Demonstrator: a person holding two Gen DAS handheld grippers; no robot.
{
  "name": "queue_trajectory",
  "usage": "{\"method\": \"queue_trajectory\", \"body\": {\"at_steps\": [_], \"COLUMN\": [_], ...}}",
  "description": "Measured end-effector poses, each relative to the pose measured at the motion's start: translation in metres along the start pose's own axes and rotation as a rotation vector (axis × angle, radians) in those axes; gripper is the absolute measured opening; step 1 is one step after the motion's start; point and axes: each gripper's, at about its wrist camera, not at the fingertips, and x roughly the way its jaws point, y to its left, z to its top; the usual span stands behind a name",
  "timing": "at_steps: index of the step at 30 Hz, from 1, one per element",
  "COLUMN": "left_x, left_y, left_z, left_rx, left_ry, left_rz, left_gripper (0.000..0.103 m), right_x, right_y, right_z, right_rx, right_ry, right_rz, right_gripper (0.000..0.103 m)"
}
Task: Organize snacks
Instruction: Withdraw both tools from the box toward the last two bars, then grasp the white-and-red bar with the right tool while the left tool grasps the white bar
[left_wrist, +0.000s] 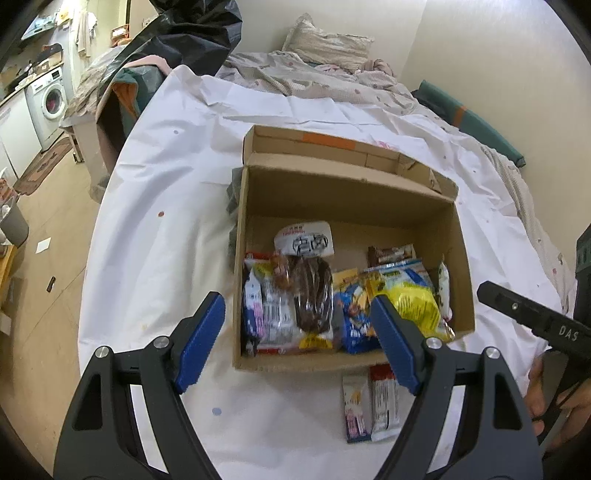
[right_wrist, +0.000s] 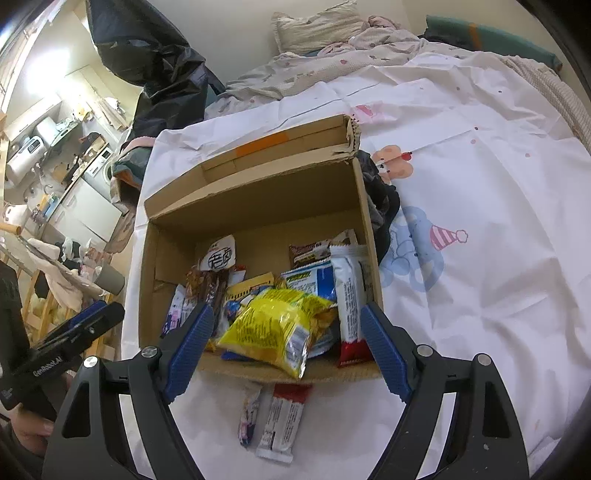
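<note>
An open cardboard box (left_wrist: 369, 192) (right_wrist: 258, 199) stands on a white sheet and holds several snack packs: a yellow bag (left_wrist: 415, 304) (right_wrist: 275, 325), a dark chocolate pastry (left_wrist: 312, 295), a blue pack (left_wrist: 354, 314) and a red-and-white bar (right_wrist: 351, 295). Two small bars lie on the sheet in front of the box: a purple-white one (left_wrist: 355, 408) (right_wrist: 249, 413) and a red-topped white one (left_wrist: 385, 402) (right_wrist: 282, 421). My left gripper (left_wrist: 299, 339) is open and empty above the box's near edge. My right gripper (right_wrist: 286, 345) is open and empty over the box's near wall.
The box sits on a bed covered by a white sheet (left_wrist: 177, 206) (right_wrist: 480, 221), with a pillow (left_wrist: 328, 42) and rumpled bedding at the far end. A dark cloth (right_wrist: 380, 199) lies beside the box. A black plastic bag (left_wrist: 192, 33) hangs at left. A washing machine (left_wrist: 51, 99) stands beyond.
</note>
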Motion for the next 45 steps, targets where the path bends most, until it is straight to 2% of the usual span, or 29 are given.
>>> {"method": "queue_trajectory", "body": {"at_steps": [7,15,22,27,30,34,36,40,43,45], "left_x": [-0.014,-0.012,0.0,0.01,0.013,0.017,0.019,0.025,0.027,0.027], "left_y": [0.001,0.007,0.01,0.014,0.018,0.025,0.027,0.029,0.025,0.021], "left_z": [-0.02,-0.044,-0.058,-0.059,-0.058,-0.057,-0.056,-0.054,-0.054,-0.054], "left_rx": [0.017,-0.012,-0.031,-0.053,-0.068,-0.101,-0.112,-0.136,-0.132,-0.116], "left_ry": [0.003,0.067,0.125,0.135,0.144,0.152,0.161,0.185,0.191,0.186], "left_rz": [0.018,0.033,0.07,0.105,0.127,0.16,0.163,0.158,0.145,0.147], "left_gripper": [0.078,0.078,0.078,0.078,0.078,0.078,0.078,0.078,0.078,0.078], "right_x": [-0.006,0.003,0.018,0.032,0.041,0.052,0.062,0.084,0.098,0.107], "right_y": [0.008,0.022,0.026,0.017,0.004,-0.006,-0.007,0.003,0.008,0.01], "right_z": [-0.027,-0.06,-0.073,-0.077,-0.076,-0.075,-0.078,-0.088,-0.095,-0.099], "right_rx": [0.017,-0.007,-0.031,0.015,0.088,0.121,0.127,0.07,0.018,-0.011], "right_ry": [0.037,0.12,0.177,0.228,0.258,0.283,0.318,0.399,0.436,0.462], "right_rz": [0.029,0.023,-0.007,-0.018,-0.008,-0.079,-0.085,-0.124,-0.162,-0.188], "right_gripper": [0.084,0.084,0.084,0.084,0.084,0.084,0.084,0.083,0.072,0.069]}}
